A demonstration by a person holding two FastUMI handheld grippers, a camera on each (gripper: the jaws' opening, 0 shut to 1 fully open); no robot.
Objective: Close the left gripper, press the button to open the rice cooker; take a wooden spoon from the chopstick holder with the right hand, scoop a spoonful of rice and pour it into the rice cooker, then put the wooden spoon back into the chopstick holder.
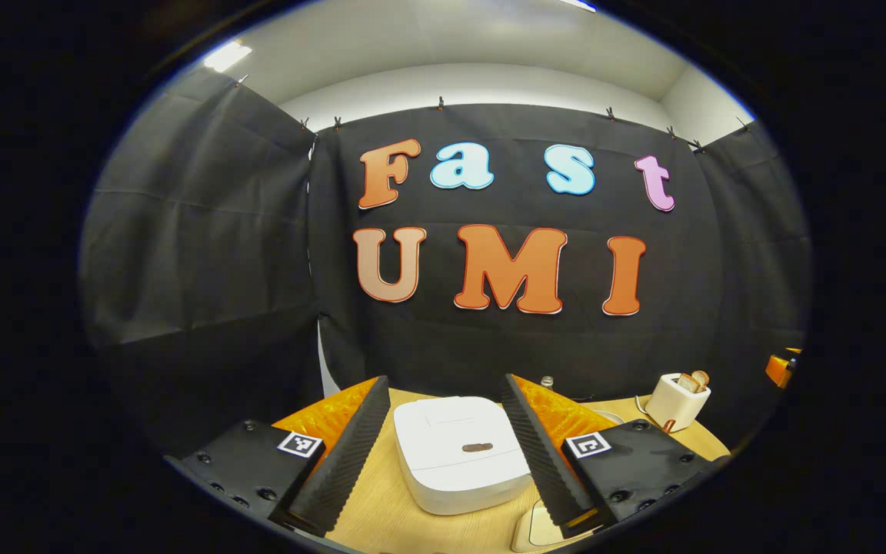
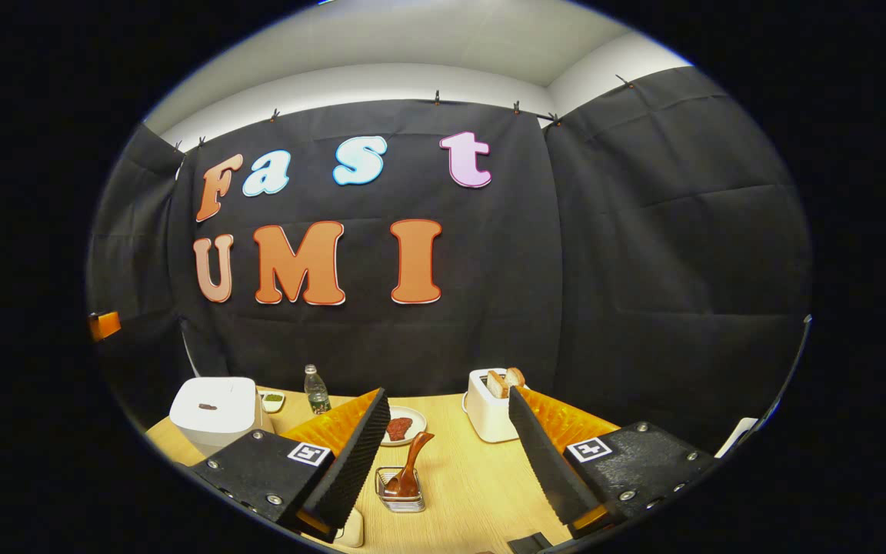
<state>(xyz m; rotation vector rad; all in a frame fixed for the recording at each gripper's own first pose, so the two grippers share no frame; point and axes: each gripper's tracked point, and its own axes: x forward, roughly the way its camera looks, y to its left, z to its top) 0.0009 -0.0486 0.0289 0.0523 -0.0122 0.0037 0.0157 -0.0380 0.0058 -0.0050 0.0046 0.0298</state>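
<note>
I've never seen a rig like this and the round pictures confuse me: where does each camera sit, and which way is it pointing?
Left gripper view: rides on the left gripper, looks forward over the wooden table at the closed rice cooker; its two open black fingers frame it.
Right gripper view: rides on the right gripper, faces the wooden spoon in the chopstick holder; its open fingers show below.
Shared: both see the rice cooker, the toaster and the table.
</note>
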